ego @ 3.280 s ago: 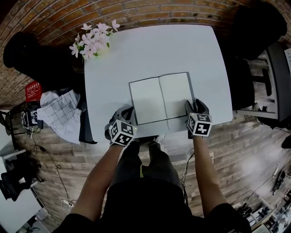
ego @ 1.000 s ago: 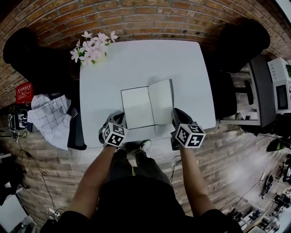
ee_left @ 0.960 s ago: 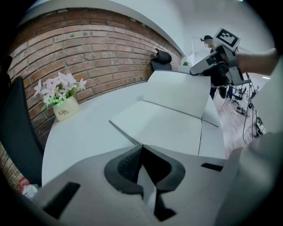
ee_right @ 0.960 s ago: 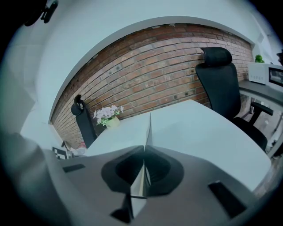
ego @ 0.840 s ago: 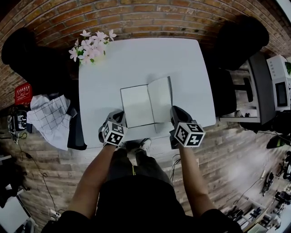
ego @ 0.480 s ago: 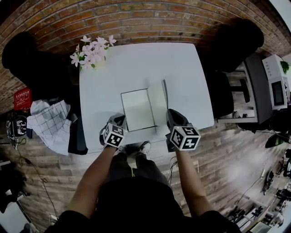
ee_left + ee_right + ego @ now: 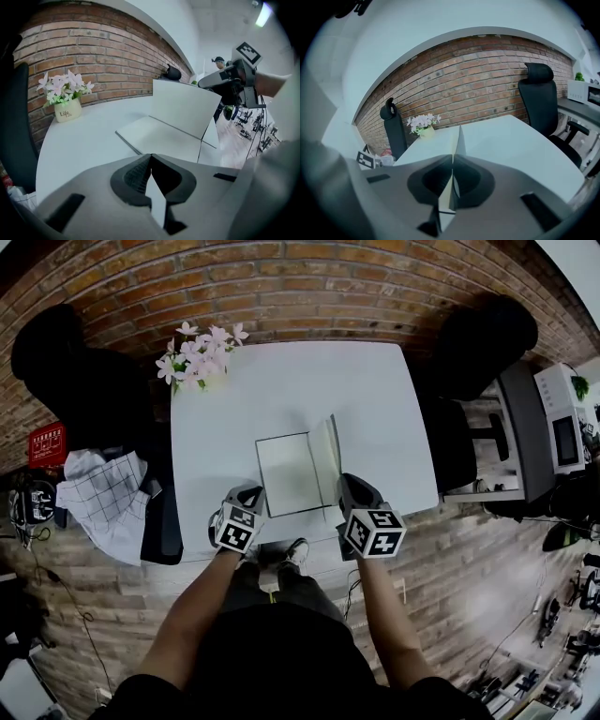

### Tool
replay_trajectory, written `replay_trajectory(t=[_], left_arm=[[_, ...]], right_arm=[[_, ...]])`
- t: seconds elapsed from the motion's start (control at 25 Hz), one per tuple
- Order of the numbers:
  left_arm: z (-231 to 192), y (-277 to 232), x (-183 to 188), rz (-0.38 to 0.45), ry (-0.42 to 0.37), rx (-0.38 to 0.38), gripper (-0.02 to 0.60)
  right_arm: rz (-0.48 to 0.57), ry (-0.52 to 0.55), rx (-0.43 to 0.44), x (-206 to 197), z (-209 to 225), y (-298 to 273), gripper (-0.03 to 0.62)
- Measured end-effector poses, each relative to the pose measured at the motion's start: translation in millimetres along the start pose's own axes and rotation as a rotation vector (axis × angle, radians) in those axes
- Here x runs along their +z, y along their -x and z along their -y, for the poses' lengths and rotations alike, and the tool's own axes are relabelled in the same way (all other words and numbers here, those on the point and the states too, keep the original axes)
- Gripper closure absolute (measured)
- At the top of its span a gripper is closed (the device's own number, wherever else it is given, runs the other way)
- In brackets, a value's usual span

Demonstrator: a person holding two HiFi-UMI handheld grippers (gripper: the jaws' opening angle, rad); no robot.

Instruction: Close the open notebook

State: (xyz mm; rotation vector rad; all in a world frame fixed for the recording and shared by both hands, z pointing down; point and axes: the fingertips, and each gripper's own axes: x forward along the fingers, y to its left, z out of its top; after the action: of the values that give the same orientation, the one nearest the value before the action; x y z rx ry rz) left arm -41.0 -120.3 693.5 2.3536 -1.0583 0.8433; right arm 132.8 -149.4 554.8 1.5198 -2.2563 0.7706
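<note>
Head view: on the white table (image 7: 375, 409) the notebook (image 7: 286, 474) lies near the front edge, left half flat, right half standing nearly upright. The right gripper (image 7: 343, 486) clamps that upright half; the left gripper (image 7: 250, 493), jaws together and empty, is just beside the near left corner

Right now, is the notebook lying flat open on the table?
No, the right half of the notebook stands raised off the table, pinched in the right tongs.

Matt white paper notebook (image 7: 289, 474) on a smooth white table (image 7: 375, 409); rough red brick wall (image 7: 309, 277)
</note>
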Motion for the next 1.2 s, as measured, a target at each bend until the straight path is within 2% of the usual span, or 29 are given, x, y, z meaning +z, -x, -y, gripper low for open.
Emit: replay_trajectory(t=[0.36,0.56,0.72,0.96,1.2], left_arm=[[-19.4,31.7,10.2,0.063,0.066,0.044,0.557],[-21.5,40.1,5.4,0.089,0.026,0.057,0.558],[-19.3,47.1,6.3,0.106,0.039,0.058,0.558],[-24.2,58.8,9.3,0.136,0.038,0.077,0.558],[-25.9,67.9,-0.9,0.127,0.067,0.093,0.557]], right_arm=[[0.003,0.011,0.023,0.9,-22.7,-2.3,0.573],[-0.005,0.04,0.042,-0.3,-37.5,-4.0,0.573],[-0.008,0.046,0.063,-2.1,-47.3,-6.1,0.574],[-0.02,0.059,0.15,-8.8,-74.8,-14.8,0.577],[-0.058,0.022,0.242,-21.7,-93.8,-27.1,0.58]])
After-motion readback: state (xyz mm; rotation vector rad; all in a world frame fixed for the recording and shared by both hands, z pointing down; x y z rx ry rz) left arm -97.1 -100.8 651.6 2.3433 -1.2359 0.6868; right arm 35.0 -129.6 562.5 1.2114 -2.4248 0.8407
